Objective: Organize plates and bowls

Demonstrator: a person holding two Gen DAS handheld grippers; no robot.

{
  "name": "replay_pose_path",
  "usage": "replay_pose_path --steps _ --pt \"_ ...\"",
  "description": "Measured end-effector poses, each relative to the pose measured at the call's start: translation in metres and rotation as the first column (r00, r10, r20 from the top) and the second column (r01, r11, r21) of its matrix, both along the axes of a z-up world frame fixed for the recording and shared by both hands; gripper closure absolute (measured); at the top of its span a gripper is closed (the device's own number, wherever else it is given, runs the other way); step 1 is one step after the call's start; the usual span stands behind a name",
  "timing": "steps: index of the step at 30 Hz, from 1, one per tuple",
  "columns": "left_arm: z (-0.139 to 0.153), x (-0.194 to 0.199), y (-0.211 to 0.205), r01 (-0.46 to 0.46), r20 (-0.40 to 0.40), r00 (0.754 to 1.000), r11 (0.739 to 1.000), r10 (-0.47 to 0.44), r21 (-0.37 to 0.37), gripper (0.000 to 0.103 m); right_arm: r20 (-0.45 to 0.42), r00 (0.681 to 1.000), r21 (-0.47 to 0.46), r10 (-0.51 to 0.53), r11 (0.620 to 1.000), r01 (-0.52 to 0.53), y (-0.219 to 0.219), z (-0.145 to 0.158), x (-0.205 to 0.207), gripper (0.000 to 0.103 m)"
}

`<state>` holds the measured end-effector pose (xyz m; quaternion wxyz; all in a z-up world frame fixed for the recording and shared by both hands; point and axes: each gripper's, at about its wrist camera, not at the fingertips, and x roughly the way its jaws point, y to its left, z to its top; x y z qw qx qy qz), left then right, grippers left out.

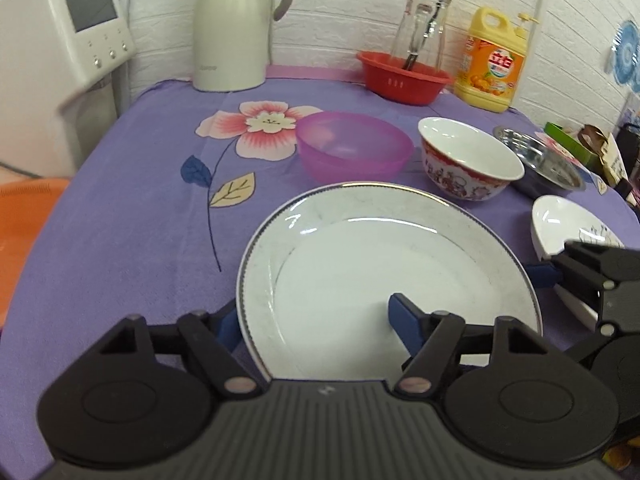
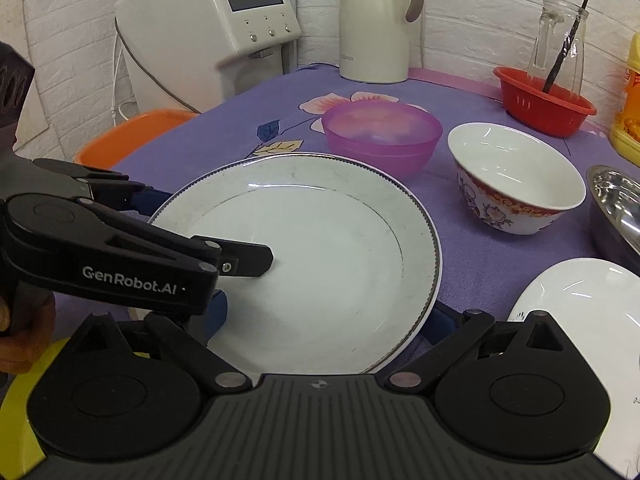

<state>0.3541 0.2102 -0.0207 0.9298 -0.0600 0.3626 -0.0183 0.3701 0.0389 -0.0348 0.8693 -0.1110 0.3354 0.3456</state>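
A large white plate (image 1: 380,264) with a grey rim lies on the purple cloth; it also shows in the right wrist view (image 2: 312,256). My left gripper (image 1: 316,318) is open with its jaws astride the plate's near left rim, one finger outside and one over the plate. My right gripper (image 2: 332,320) is open and straddles the plate's near right rim. Behind the plate stand a purple plastic bowl (image 1: 354,146), a white bowl with a red pattern (image 1: 468,160) and a steel bowl (image 1: 544,164). A smaller white plate (image 2: 580,300) lies to the right.
At the back stand a white thermos jug (image 1: 232,24), a red basket (image 1: 404,76) holding a glass carafe, and a yellow detergent bottle (image 1: 490,60). A white appliance (image 1: 68,28) is at the far left. An orange basin (image 2: 128,136) sits off the table's left edge.
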Motion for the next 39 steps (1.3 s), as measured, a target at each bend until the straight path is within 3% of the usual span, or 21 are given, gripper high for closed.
replay_pose_path --steps 4,7,14,28,36,39 --pt "0.022 -0.002 0.0 -0.016 0.062 0.998 1.0 0.017 -0.013 0.031 -0.024 0.999 0.045 -0.035 0.998 0.036 -0.005 0.011 0.0 0.0" --pt "0.04 -0.009 -0.006 -0.007 0.107 0.994 1.0 0.007 -0.004 0.031 0.015 0.999 0.069 -0.049 0.996 0.048 -0.01 0.027 -0.008 0.0" --pt "0.057 -0.05 -0.023 0.017 0.145 0.989 1.0 -0.016 -0.005 0.031 0.05 0.996 0.095 -0.069 0.993 0.064 -0.029 0.048 -0.042 0.0" --pt "0.015 -0.158 -0.051 -0.023 0.069 0.997 0.998 0.026 -0.054 0.031 0.001 0.996 0.096 -0.093 0.991 0.092 -0.06 0.015 -0.145 0.0" --pt "-0.005 -0.165 -0.049 -0.053 0.028 0.998 0.997 0.055 -0.059 0.031 0.072 0.994 0.056 -0.081 0.996 0.077 -0.051 0.001 -0.163 0.0" --pt "-0.007 -0.167 -0.05 -0.046 0.048 0.998 0.998 0.048 -0.049 0.03 0.089 0.993 0.026 -0.073 0.997 0.071 -0.05 -0.004 -0.164 0.0"
